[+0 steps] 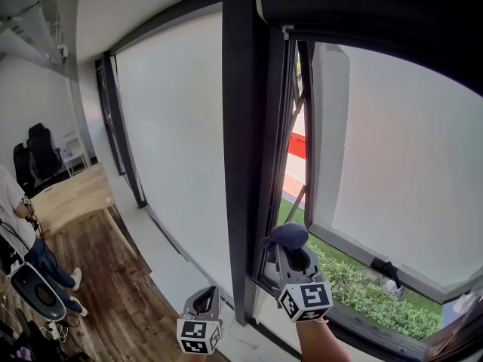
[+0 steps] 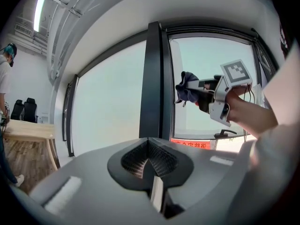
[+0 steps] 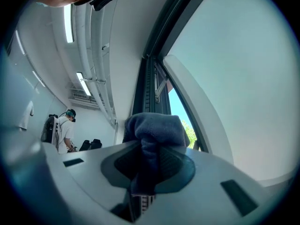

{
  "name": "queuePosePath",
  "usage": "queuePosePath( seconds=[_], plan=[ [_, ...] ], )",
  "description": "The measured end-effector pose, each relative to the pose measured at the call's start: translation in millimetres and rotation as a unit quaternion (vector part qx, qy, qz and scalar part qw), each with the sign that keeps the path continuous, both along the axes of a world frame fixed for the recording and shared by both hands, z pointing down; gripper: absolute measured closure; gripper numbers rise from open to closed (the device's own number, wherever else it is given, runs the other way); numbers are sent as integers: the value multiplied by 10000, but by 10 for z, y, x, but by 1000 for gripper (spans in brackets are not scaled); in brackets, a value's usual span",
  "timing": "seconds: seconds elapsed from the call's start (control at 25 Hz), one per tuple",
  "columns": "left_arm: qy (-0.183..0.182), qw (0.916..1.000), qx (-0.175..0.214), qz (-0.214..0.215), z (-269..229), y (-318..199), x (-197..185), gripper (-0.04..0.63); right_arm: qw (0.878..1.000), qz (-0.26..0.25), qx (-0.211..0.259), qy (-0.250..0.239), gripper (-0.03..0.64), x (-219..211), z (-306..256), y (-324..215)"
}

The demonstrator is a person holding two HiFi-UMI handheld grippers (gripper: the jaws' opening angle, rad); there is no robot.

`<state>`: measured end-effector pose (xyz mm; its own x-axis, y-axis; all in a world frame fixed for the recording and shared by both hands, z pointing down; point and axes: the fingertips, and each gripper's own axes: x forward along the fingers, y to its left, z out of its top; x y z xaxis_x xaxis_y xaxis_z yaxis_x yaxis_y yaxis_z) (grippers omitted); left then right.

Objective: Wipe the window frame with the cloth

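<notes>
A dark blue cloth [image 1: 287, 235] is bunched at the tip of my right gripper [image 1: 291, 249], which is shut on it. The cloth [image 3: 154, 130] fills that gripper's jaws and points up at the dark window frame [image 3: 149, 86]. In the head view the cloth sits just right of the frame's thick black upright [image 1: 243, 149], low down by the tilted-open sash [image 1: 299, 127]. My left gripper [image 1: 204, 302] hangs lower left, shut and holding nothing. From the left gripper view I see the cloth [image 2: 187, 89] beside the upright [image 2: 153, 78].
A window handle [image 1: 386, 271] sits on the lower sash rail. Green hedge [image 1: 362, 292] lies outside below the opening. A white sill [image 1: 162, 247] runs along the glass. A person [image 1: 23, 240] stands at the left on the wooden floor, with chairs [image 1: 38, 153] behind.
</notes>
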<state>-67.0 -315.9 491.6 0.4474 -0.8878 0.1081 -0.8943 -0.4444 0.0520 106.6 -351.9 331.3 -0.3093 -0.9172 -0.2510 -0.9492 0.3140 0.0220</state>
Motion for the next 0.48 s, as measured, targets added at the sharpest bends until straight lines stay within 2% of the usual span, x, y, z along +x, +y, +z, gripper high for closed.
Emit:
queuePosePath(
  seconds=[0.24, 0.48],
  plan=[
    [62, 10000, 17, -18, -21, -55, 13, 589, 9992, -300, 267, -79, 546, 72, -631, -184],
    [81, 9999, -42, -86, -96, -67, -10, 589, 9967, -325, 745, 51, 546, 82, -1117, -165]
  ],
)
